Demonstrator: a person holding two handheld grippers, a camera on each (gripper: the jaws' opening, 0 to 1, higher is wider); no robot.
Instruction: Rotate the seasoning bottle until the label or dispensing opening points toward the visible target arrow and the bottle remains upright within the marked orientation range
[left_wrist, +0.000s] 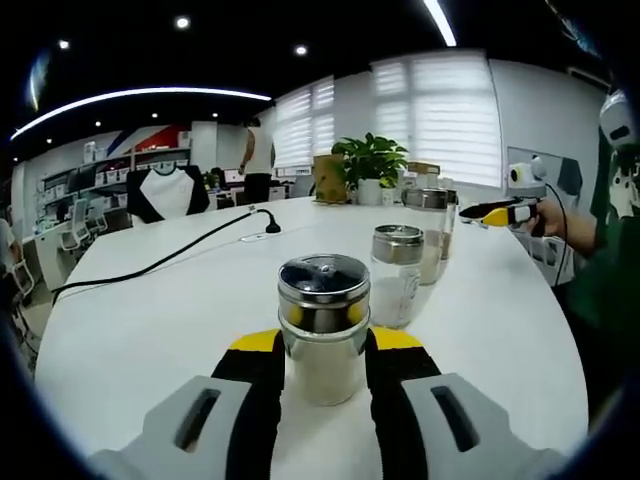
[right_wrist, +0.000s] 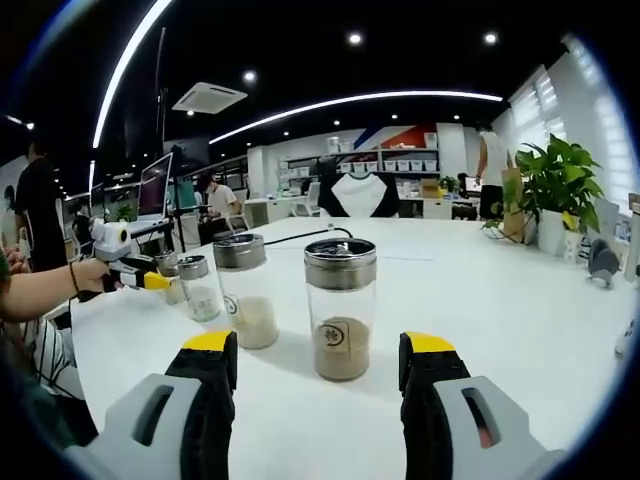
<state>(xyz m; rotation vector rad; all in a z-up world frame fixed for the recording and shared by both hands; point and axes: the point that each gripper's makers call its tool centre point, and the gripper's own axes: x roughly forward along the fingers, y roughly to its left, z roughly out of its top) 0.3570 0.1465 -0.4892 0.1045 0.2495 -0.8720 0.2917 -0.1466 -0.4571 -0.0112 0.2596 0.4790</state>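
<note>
A clear seasoning bottle (left_wrist: 323, 330) with a metal lid stands upright on the white table (left_wrist: 140, 340). My left gripper (left_wrist: 323, 345) is shut on it, its yellow-tipped jaws pressing both sides. Behind it stand two more lidded bottles (left_wrist: 397, 275) (left_wrist: 430, 222). My right gripper (left_wrist: 505, 212), held in a hand, points at the farthest one. In the right gripper view, my right gripper (right_wrist: 320, 345) is open, jaws wide apart just short of a bottle (right_wrist: 341, 305) whose round label faces the camera. The left gripper (right_wrist: 140, 278) comes in from the left by the smaller bottles (right_wrist: 195, 287).
A black cable (left_wrist: 170, 255) runs across the table's far left part. A potted plant (left_wrist: 370, 165) and jars stand at the far edge. Another bottle (right_wrist: 245, 290) stands left of the labelled one. A monitor (right_wrist: 155, 185), desks and people are in the background.
</note>
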